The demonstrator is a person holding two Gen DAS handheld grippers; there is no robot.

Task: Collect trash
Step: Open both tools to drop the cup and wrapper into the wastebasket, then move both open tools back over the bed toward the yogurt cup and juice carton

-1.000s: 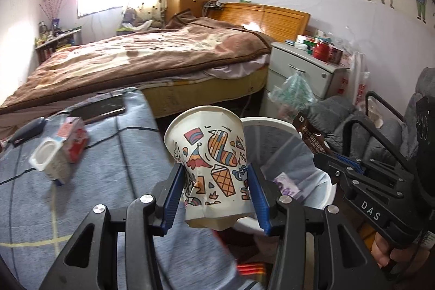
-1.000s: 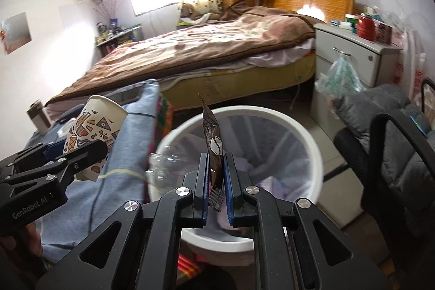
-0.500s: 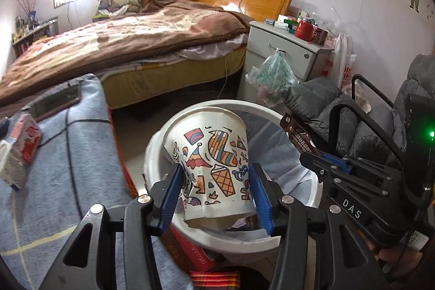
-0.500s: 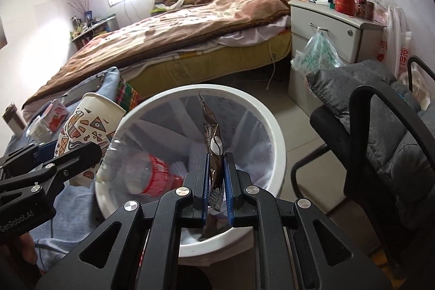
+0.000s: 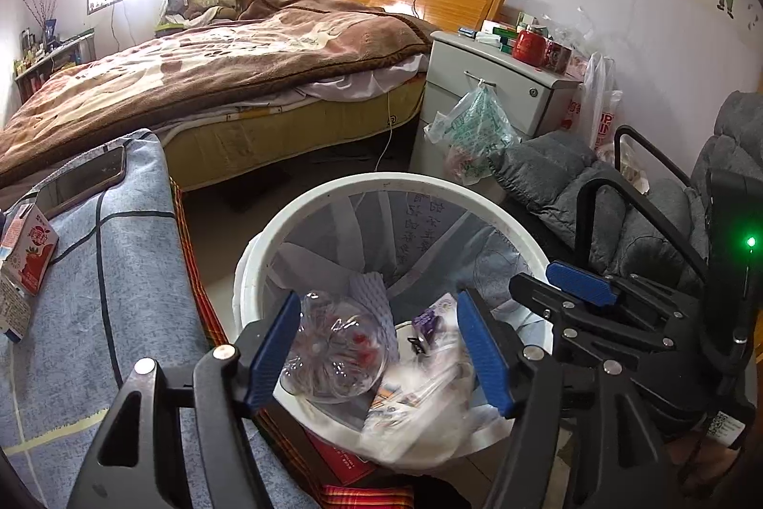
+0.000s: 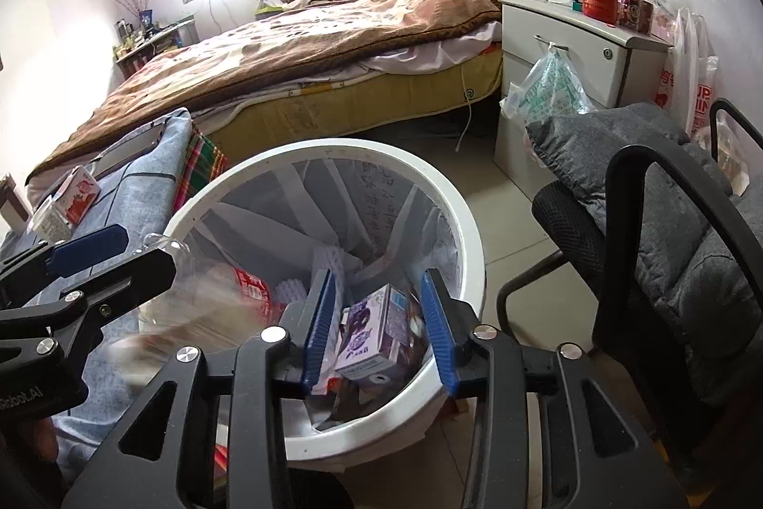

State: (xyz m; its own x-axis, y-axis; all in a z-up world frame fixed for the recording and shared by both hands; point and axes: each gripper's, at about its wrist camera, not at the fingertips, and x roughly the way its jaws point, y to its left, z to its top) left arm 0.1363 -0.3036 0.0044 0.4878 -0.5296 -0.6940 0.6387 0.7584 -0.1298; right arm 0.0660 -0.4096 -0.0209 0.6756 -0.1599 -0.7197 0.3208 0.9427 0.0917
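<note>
**Over the bin: both tools apart, nothing clamped**

Above the white trash bin [image 5: 334, 194], the left tool [image 5: 379, 347] and the right tool [image 6: 376, 323] hang with their blue pads spread; the jaws of both have just been opening, and nothing sits between the pads of either.

Inside the bin, a clear plastic bottle [image 5: 334, 347] lies against the near-left wall and a purple carton [image 6: 376, 327] lies toward the near-right wall. A pale motion-blurred shape [image 5: 419, 409] near the bin's front rim cannot be identified. The bin's lower contents are hidden by the liner and the tool frames.

Left of the bin, on the blue-covered table [image 5: 119, 294], a red-and-white carton [image 5: 24, 261] is cut off by the frame edge.
</note>
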